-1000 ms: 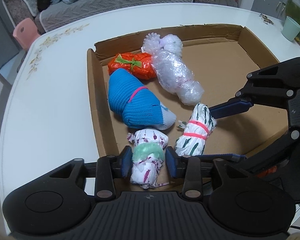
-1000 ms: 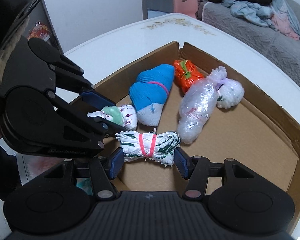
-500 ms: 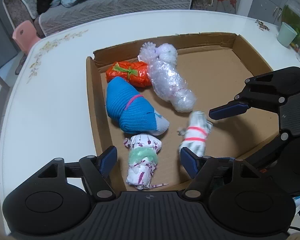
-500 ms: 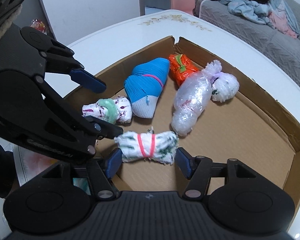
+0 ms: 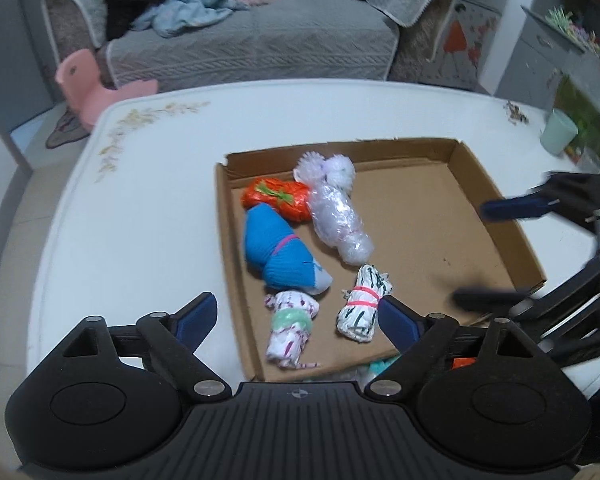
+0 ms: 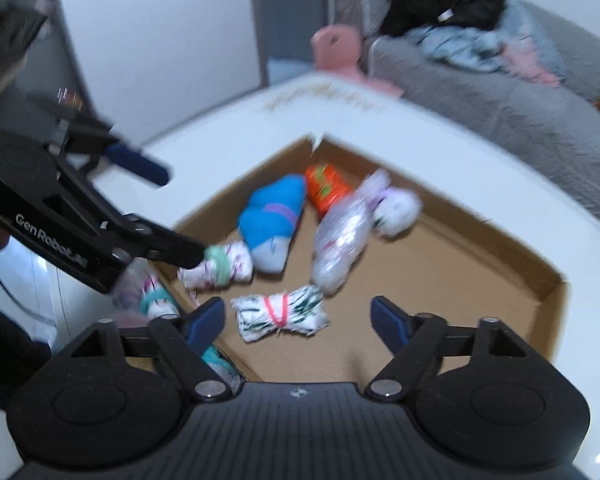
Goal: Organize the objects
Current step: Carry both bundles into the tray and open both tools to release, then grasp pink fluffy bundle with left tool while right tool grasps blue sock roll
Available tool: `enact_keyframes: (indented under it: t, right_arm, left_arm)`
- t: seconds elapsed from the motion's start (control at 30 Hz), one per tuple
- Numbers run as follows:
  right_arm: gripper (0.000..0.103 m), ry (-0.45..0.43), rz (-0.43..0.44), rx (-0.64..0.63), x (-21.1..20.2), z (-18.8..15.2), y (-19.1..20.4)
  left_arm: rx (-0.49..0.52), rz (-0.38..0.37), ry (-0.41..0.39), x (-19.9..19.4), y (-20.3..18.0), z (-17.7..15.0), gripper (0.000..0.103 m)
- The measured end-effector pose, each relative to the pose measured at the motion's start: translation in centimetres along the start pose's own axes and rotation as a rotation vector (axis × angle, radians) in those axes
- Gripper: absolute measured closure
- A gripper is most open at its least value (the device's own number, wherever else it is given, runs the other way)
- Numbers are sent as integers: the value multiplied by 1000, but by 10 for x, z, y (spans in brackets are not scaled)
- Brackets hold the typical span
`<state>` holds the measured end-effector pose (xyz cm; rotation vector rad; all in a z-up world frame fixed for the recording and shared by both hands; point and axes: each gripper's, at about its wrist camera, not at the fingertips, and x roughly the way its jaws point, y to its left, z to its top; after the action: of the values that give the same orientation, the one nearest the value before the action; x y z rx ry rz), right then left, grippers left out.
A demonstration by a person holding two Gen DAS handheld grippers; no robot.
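Note:
A shallow cardboard tray (image 5: 496,216) on the white table holds several bundles. A white-purple bundle with a green band (image 5: 290,328) and a white-green bundle with a pink band (image 5: 360,308) lie at its near edge. Behind them are a blue sock roll (image 5: 276,250), an orange bundle (image 5: 278,200) and a clear plastic bundle (image 5: 338,220). My left gripper (image 5: 298,320) is open and empty above the near edge. My right gripper (image 6: 298,320) is open and empty above the white-green bundle (image 6: 280,314); it also shows in the left wrist view (image 5: 496,248).
More bundles (image 6: 156,304) lie outside the tray's near edge, under the left gripper. A pale green cup (image 5: 558,132) stands at the table's far right. A grey sofa (image 5: 260,36) with clothes and a pink stool (image 5: 88,80) are beyond the table (image 5: 140,208).
Both grippers opened, let go of their bundles, then pulled up and back. The white-purple and white-green bundles now lie free in the tray.

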<state>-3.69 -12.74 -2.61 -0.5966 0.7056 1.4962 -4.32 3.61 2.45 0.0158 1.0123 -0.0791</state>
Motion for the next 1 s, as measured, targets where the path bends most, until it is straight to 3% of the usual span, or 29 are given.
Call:
enact_keyframes:
  t: [0.07,0.1,0.2,0.23,0.33,0.4,0.47,0.57,0.67,0.73,1.0]
  right_arm:
    - [14,-73,-64,17,-30,-2,0]
    - [2,-125,-107,29,-46,-4,1]
    - [0,-235,-187,192,-87,-17,-7]
    - [0,-227,-165,284,-92,-24,-14]
    - [1,-89,-19,576,-82,-55,-41]
    - [1,18,-34,695,-69,-74,-48]
    - [4,92,-124,687,-61,-83,-43]
    - [4,170,-236,598,-50,-88,-27]
    - [6,238,-230,570,-32,-88,-22]
    - [13,279,-227,567,-22,-90,-22]
    - [23,383,-224,534,7,-96,-22]
  left_arm:
    - [-7,-3,3,-14,0,-6,3]
    - [0,-8,10,-19,-2,-10,1]
    - [48,-23,46,-21,-9,-27,1]
    - [58,-28,58,-16,-11,-32,1]
    - [65,-48,100,4,-14,-50,1]
    - [80,-49,137,17,-16,-62,3]
    - [95,-54,173,25,-19,-71,3]
    - [121,-45,162,29,-24,-74,3]
    - [107,-49,163,36,-23,-71,3]
    - [75,-69,182,41,-22,-70,3]
    - [-72,-132,243,57,-10,-68,3]
